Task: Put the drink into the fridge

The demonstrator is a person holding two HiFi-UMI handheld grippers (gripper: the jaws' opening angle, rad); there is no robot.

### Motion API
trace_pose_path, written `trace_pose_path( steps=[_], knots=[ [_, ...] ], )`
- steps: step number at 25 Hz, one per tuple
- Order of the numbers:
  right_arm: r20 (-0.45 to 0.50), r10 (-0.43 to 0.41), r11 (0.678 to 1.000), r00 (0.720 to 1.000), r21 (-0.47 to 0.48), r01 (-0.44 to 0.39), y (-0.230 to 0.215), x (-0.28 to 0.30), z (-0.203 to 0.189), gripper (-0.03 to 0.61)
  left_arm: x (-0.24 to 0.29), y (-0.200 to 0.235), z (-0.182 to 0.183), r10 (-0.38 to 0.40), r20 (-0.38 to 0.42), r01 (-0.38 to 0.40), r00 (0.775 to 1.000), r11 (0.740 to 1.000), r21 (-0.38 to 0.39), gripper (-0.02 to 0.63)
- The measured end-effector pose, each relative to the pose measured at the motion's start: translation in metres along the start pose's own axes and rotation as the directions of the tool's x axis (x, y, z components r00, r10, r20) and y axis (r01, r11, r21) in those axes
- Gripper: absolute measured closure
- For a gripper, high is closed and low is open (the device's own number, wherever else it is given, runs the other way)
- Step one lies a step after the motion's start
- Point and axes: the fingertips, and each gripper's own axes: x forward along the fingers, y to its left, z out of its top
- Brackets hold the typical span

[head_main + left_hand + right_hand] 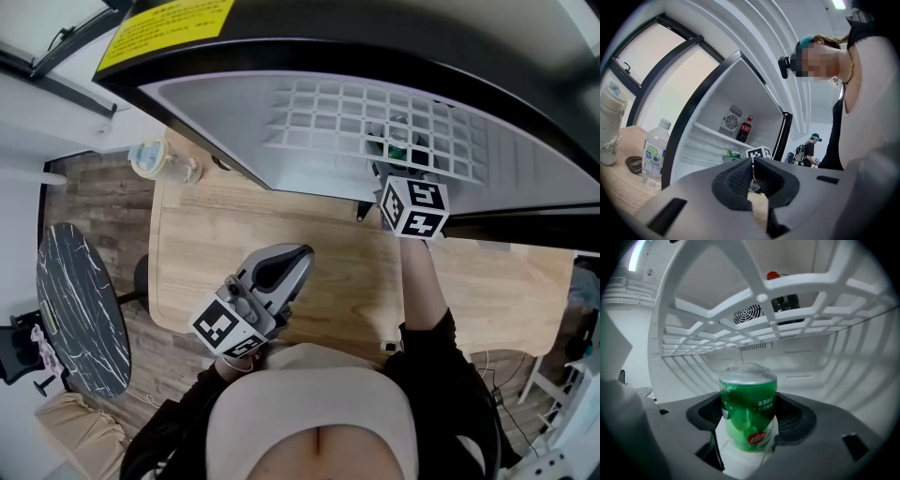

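Fridge shelf (764, 284) overhangs right tool (750, 423) clamping green can (749, 397).

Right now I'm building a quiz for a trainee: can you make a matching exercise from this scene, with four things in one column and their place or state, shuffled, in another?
Things
1. green can
2. cola bottle
3. water bottle
4. left tongs

Place or state
A. shut, with nothing between them
B. standing on the wooden table, outside the fridge
C. gripped in the right tongs, under the wire shelf
D. standing on top of the wire shelf, beside the fan

Pairs: 1-C, 2-D, 3-B, 4-A
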Motion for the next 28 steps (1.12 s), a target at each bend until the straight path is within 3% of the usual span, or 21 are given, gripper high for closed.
trace_pose_path(
  steps=[28],
  knots=[
    [0.014,-0.017,0.995,1.000,-0.100,0.018,-0.001,0.017,0.002,0.233,0.003,-0.001,-0.001,-0.011,0.000,0.011,1.000,1.000,-0.005,0.601]
  ],
)
